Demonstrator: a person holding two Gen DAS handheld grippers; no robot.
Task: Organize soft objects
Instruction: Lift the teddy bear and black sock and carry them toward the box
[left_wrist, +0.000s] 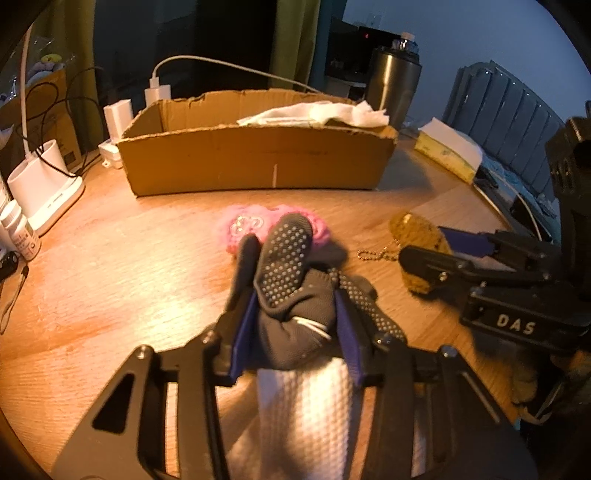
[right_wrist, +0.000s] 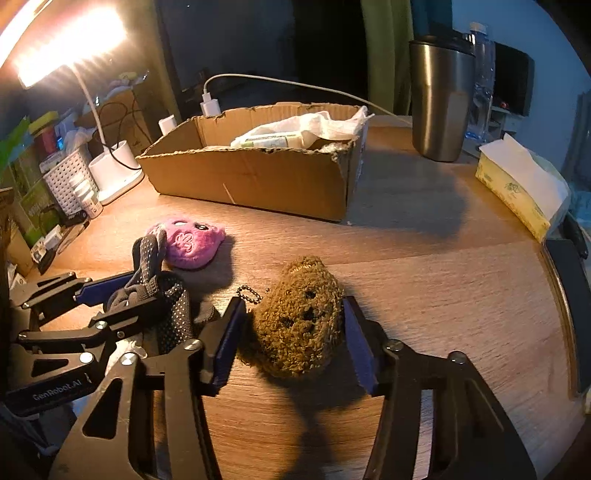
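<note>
We see a wooden table under lamp glow; our left gripper pinches a dotted sock, our right gripper spread around a brown plush.

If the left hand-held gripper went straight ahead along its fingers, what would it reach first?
Probably the pink plush toy, lying just beyond the dark grippy sock clamped in the left hand-held gripper. The cardboard box stands farther behind it. Depth is uncertain.
</note>
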